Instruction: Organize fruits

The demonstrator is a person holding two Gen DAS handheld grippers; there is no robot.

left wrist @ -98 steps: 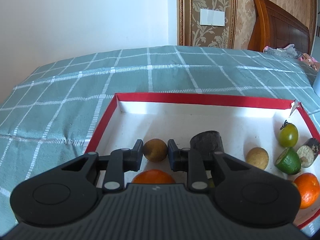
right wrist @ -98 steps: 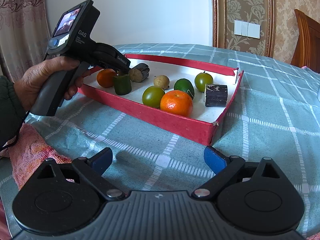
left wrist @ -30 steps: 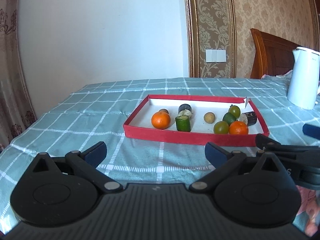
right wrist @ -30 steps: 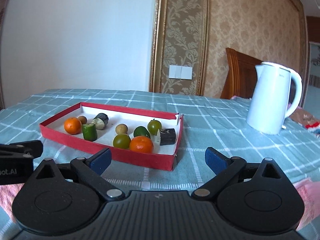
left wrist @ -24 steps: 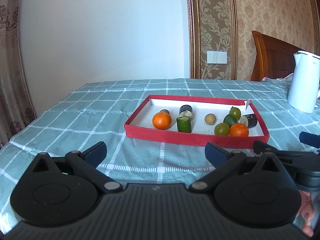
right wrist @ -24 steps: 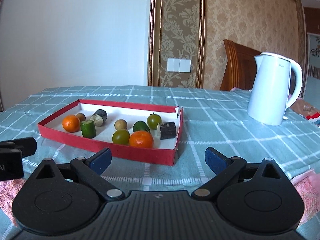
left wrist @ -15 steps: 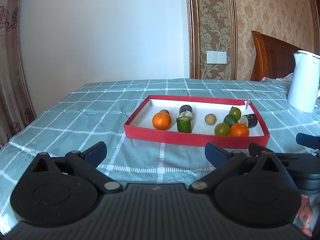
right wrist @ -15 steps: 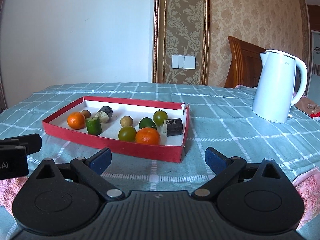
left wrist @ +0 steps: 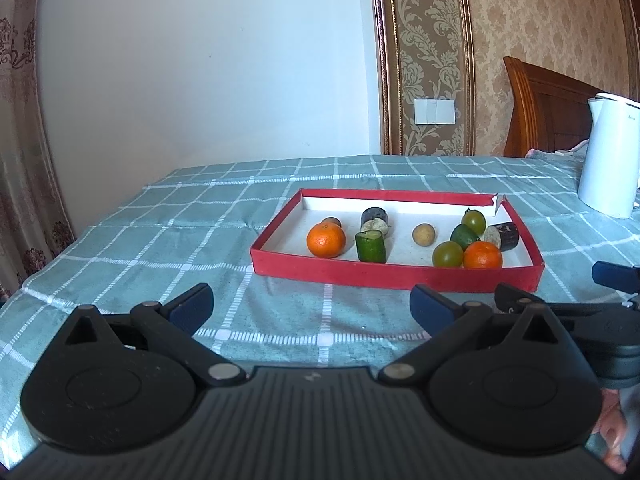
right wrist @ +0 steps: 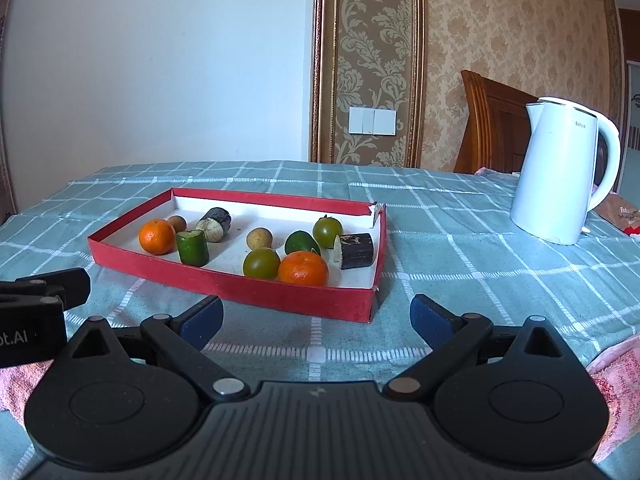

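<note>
Both hand-held grippers, left [left wrist: 310, 308] and right [right wrist: 316, 316], gape empty at the red tray's [right wrist: 224, 280] 6 o'clock; approach fruit [right wrist: 303, 267] level, jaws straddling.

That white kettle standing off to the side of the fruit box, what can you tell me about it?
The tall white electric kettle looks like smooth plastic, with a pointed spout facing the shallow red cardboard box, a looped handle on the far side and small grey lettering near its top. It stands upright on the teal checked tablecloth, apart from the box. Its lid seems closed. Nothing but the cloth touches it.
</note>
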